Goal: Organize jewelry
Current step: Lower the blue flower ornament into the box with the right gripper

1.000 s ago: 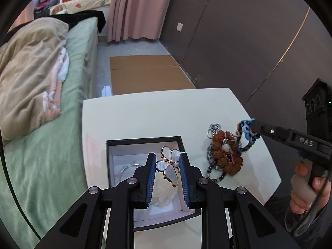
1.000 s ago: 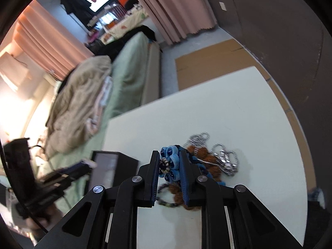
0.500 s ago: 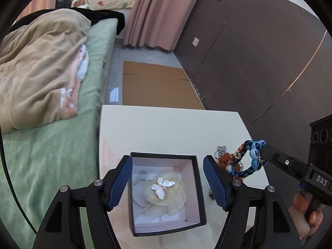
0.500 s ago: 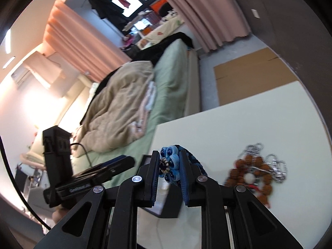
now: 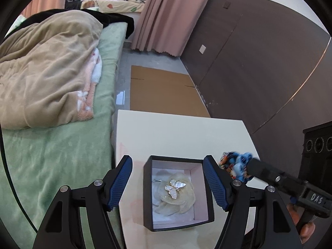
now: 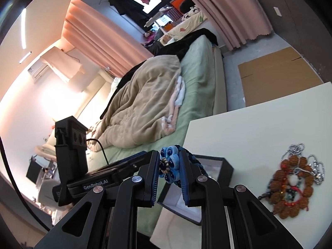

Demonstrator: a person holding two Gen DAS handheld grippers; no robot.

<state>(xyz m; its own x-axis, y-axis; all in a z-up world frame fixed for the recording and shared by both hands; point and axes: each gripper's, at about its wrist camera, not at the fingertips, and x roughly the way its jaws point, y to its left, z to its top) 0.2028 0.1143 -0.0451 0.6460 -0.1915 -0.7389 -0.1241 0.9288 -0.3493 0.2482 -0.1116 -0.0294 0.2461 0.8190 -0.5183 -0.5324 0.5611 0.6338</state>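
Note:
A black jewelry box (image 5: 147,188) with a white lining sits on the white table (image 5: 176,132). A butterfly brooch (image 5: 175,187) lies inside it on pale fabric. My left gripper (image 5: 167,183) is open and empty above the box, its jaws wide on either side. My right gripper (image 6: 169,166) is shut on a blue beaded bracelet (image 6: 169,162) and holds it in the air near the box (image 6: 225,169). The bracelet also shows at the box's right edge in the left wrist view (image 5: 238,166), blurred.
A pile of brown bead bracelets and silver chains (image 6: 292,188) lies on the table (image 6: 259,128) to the right. A green bed with a beige blanket (image 5: 45,72) stands along the table's left side. Flat cardboard (image 5: 161,91) lies on the floor beyond.
My left gripper opened, let the butterfly brooch drop into the box, and rose back. My right gripper lifted the blue bracelet off the pile and carried it left toward the box.

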